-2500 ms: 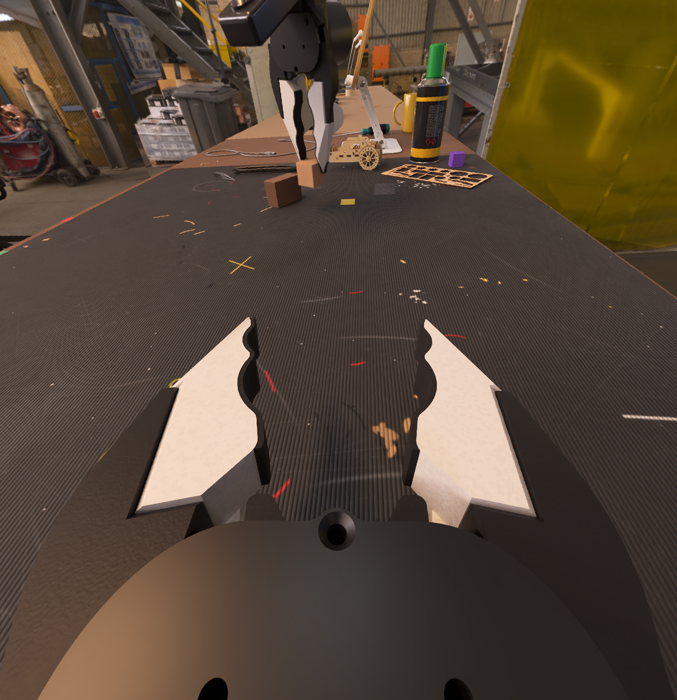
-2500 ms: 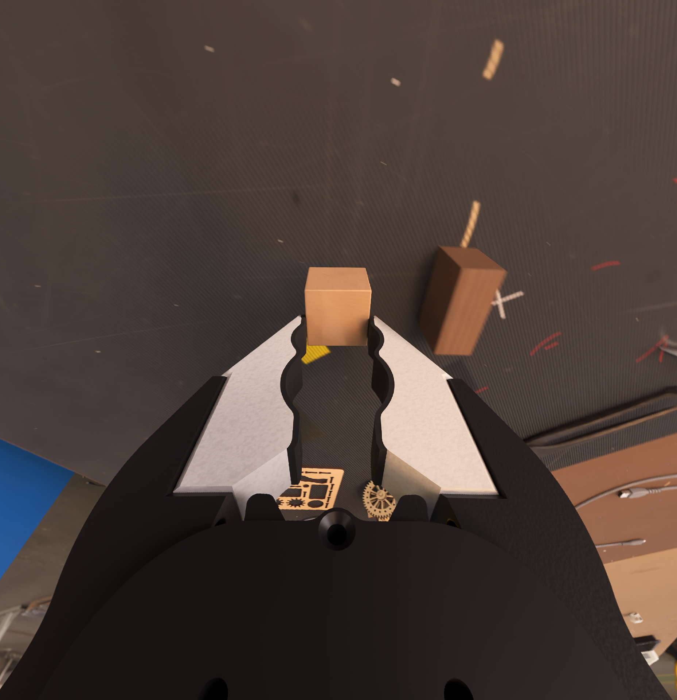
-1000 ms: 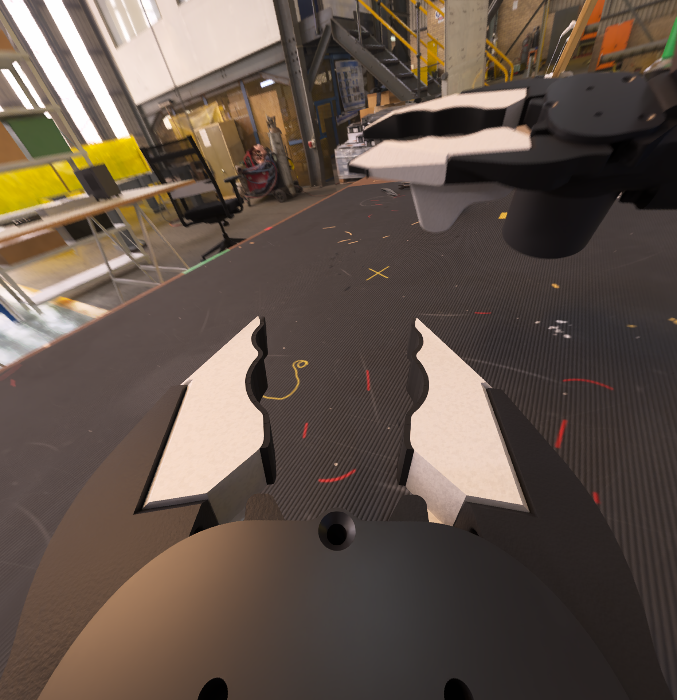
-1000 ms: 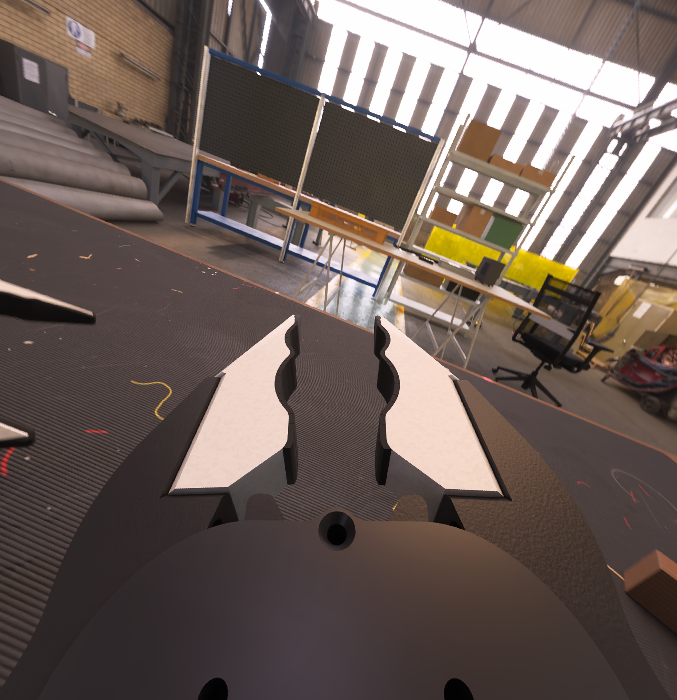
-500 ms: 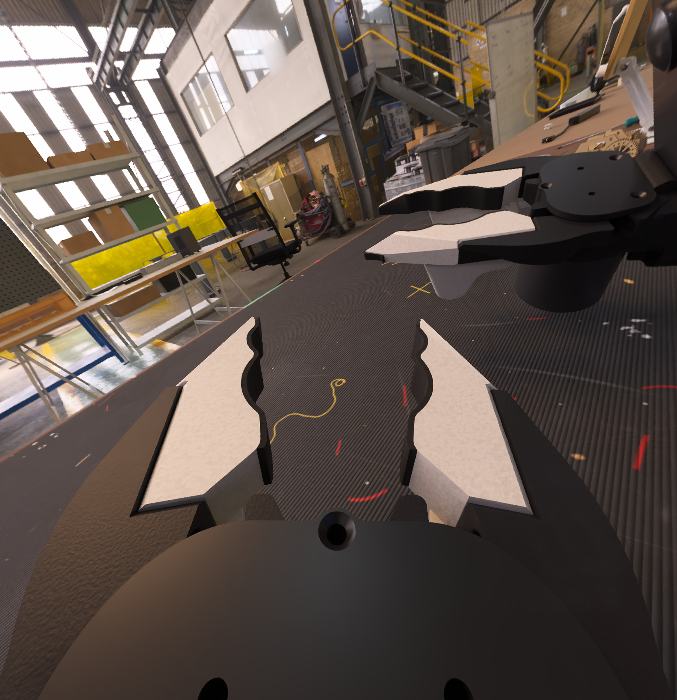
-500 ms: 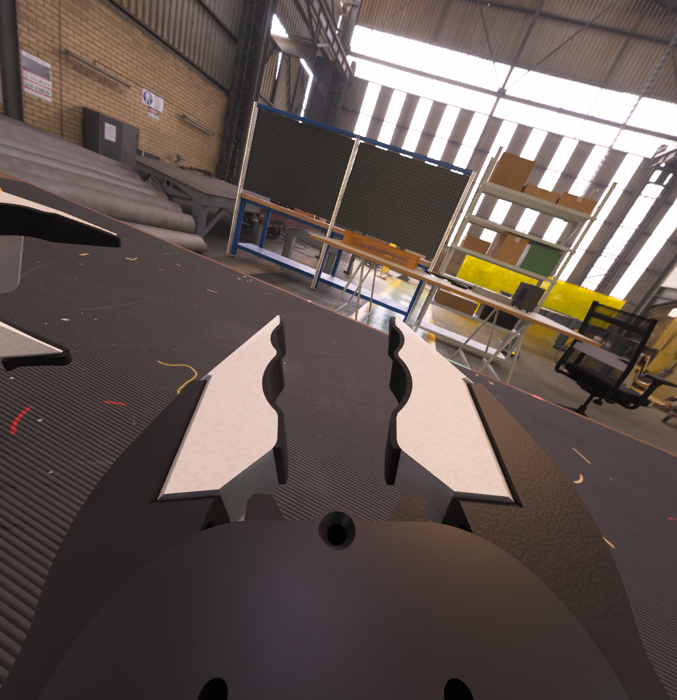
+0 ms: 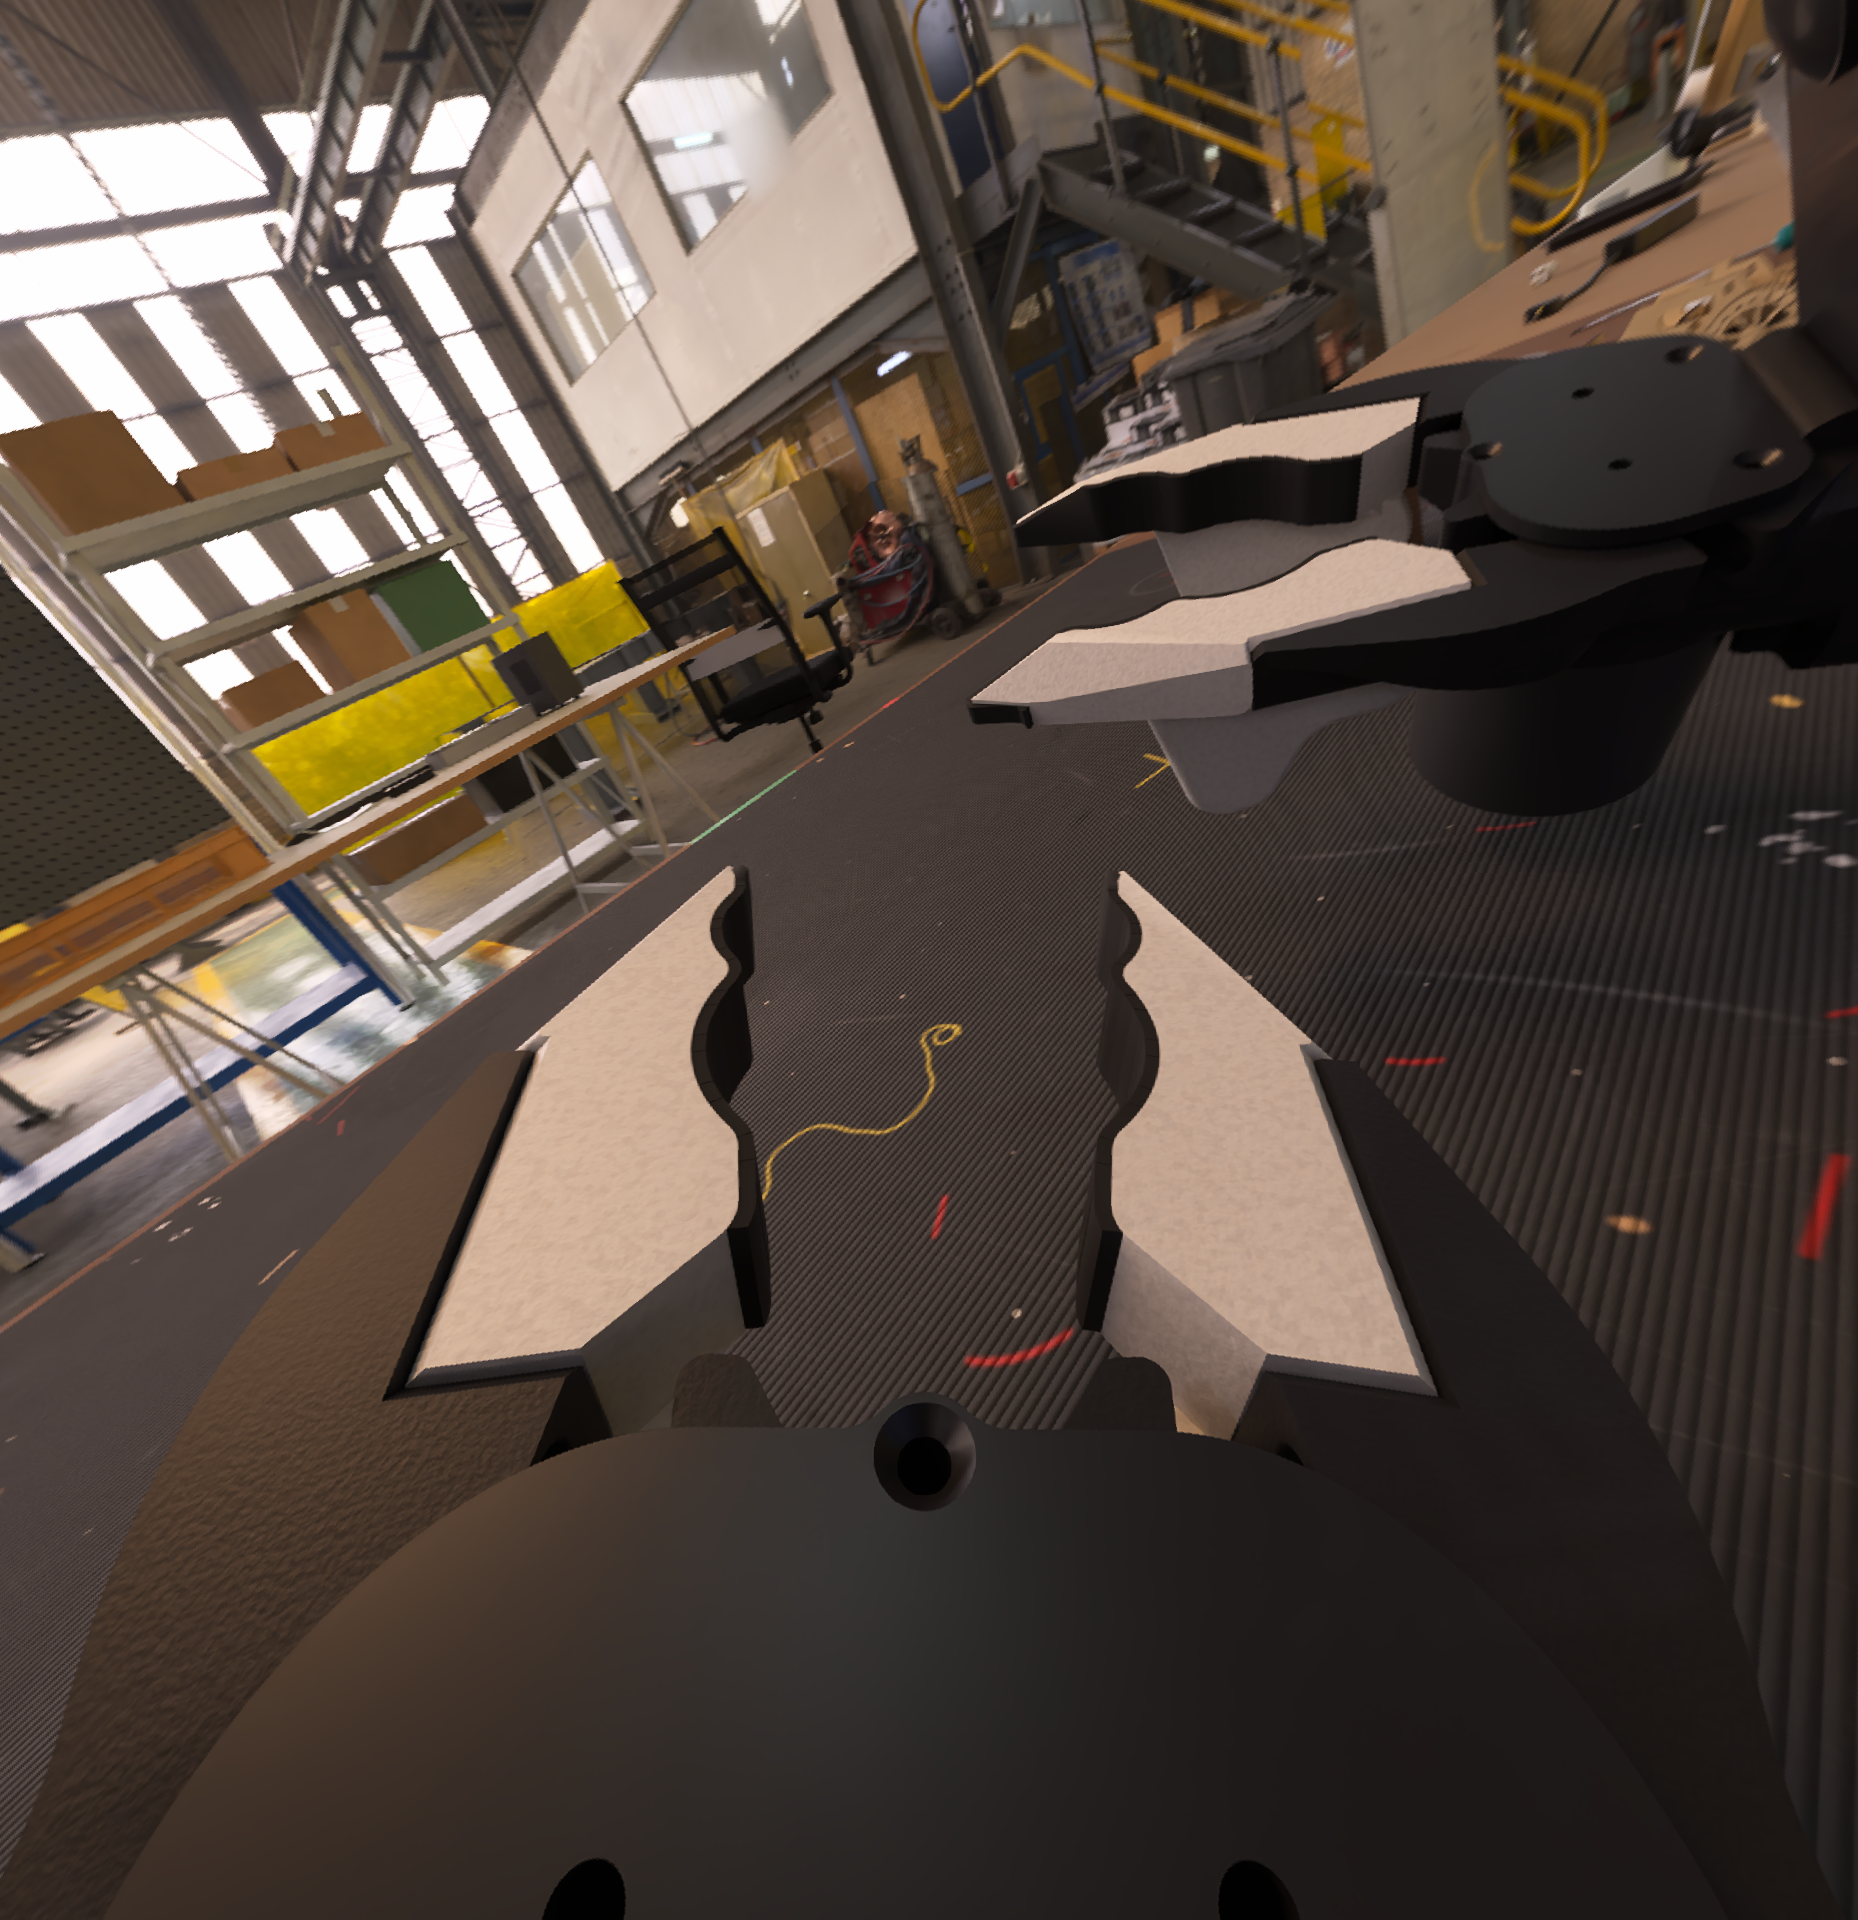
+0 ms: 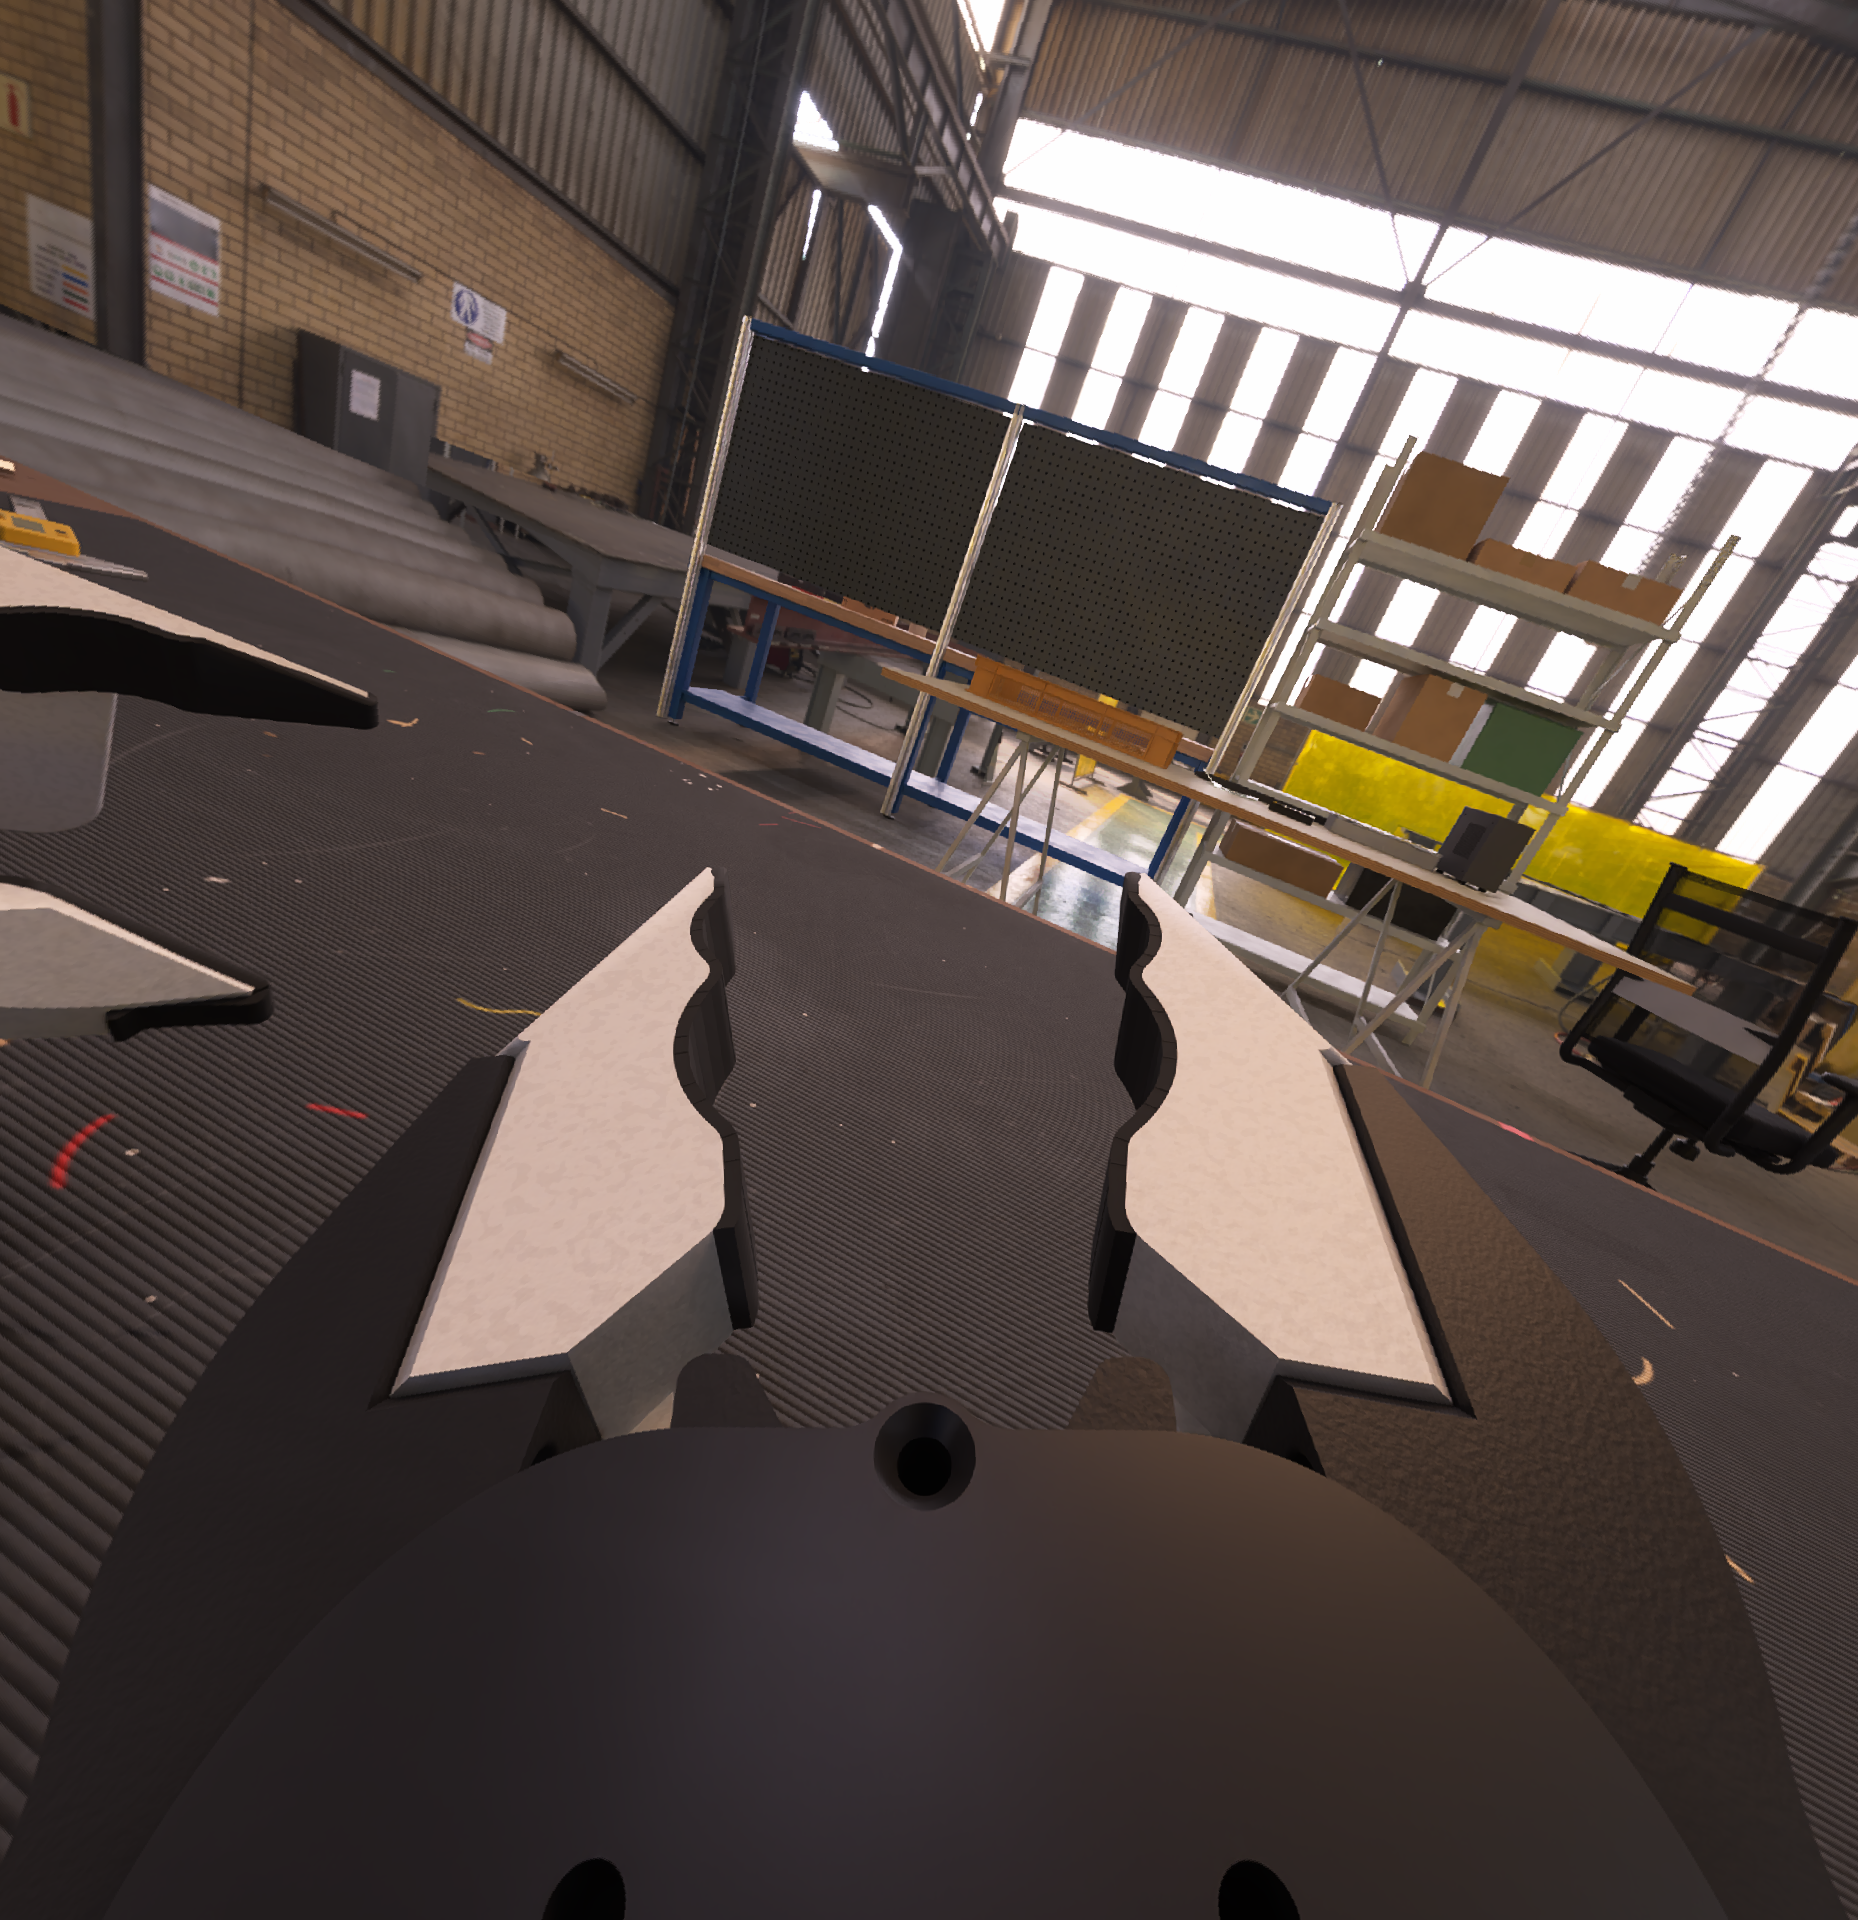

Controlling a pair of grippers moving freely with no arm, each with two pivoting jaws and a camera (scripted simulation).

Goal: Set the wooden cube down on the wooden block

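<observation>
Right tongs [image 8: 920,914] had spread wider since half a sec. prior, left tongs [image 7: 925,914] also apart, both empty above table [image 7: 1527,1039]; cube, block out of view.

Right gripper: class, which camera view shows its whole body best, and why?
The left wrist view. It shows the right gripper from the side, hovering over the mat, jaws apart and empty, with its round black body. The right wrist view shows only its own fingers from behind.
</observation>
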